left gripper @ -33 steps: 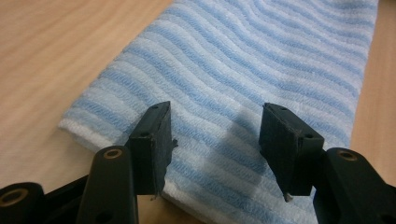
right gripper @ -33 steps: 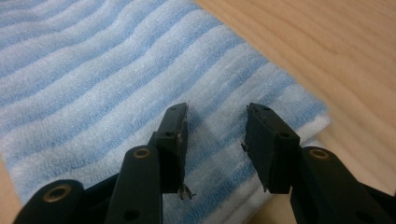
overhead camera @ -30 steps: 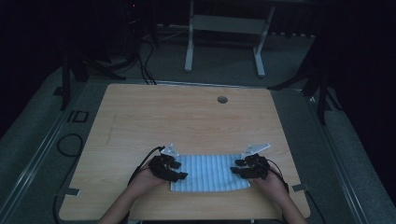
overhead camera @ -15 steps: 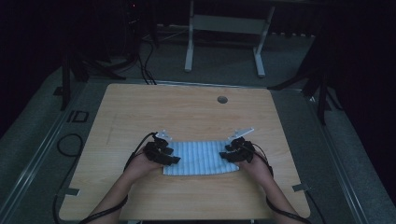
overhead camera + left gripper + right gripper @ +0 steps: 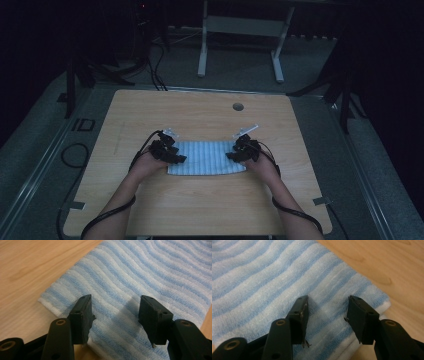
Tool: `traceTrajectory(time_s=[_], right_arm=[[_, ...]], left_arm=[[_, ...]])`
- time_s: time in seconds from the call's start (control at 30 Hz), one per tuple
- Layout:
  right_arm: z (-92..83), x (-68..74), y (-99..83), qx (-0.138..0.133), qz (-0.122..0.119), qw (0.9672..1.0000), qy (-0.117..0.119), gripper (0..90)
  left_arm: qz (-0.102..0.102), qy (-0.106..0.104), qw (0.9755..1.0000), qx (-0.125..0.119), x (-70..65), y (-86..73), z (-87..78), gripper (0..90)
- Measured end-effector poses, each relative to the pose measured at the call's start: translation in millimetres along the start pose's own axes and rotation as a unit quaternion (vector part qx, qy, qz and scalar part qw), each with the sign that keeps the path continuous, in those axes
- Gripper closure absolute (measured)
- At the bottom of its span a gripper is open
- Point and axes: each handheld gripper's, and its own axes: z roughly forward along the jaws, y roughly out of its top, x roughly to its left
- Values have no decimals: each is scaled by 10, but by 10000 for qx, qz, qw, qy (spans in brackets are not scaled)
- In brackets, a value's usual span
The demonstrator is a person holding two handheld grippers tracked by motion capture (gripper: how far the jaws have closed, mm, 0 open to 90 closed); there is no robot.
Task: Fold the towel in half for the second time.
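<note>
The worktop (image 5: pixel 200 200) carries a folded striped towel (image 5: pixel 206 157) near its 6 o'clock edge, long axis running 9 to 3. The left hand-held gripper (image 5: pixel 176 157) sits at the towel's 9 o'clock end, the right hand-held gripper (image 5: pixel 233 156) at its 3 o'clock end, each equally near. Left jaws gape over the cloth, empty; right jaws have just been opening, towel under them, unpinched.

Dim lab: cabled table (image 5: pixel 200 200), stands (image 5: pixel 240 30)
</note>
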Motion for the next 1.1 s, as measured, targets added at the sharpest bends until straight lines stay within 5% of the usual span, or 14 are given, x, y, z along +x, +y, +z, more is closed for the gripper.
traceTrajectory(time_s=[0.2,0.6,0.8,0.97,1.1], right_arm=[[76,-18,101,-10,92,10000,-15,502],[148,-38,221,74,126,9999,-7,495],[141,-54,237,92,187,9997,95,465],[67,-37,244,71,179,9997,123,435],[-23,-23,232,-43,136,9998,121,391]], left_arm=[[-219,-5,9997,-83,125,6,-8,441],[-310,188,9993,15,210,72,-3,441],[-396,207,9990,-49,203,64,-16,440],[-192,308,9993,-111,102,73,-106,438],[-213,252,9993,-203,51,22,-179,398]])
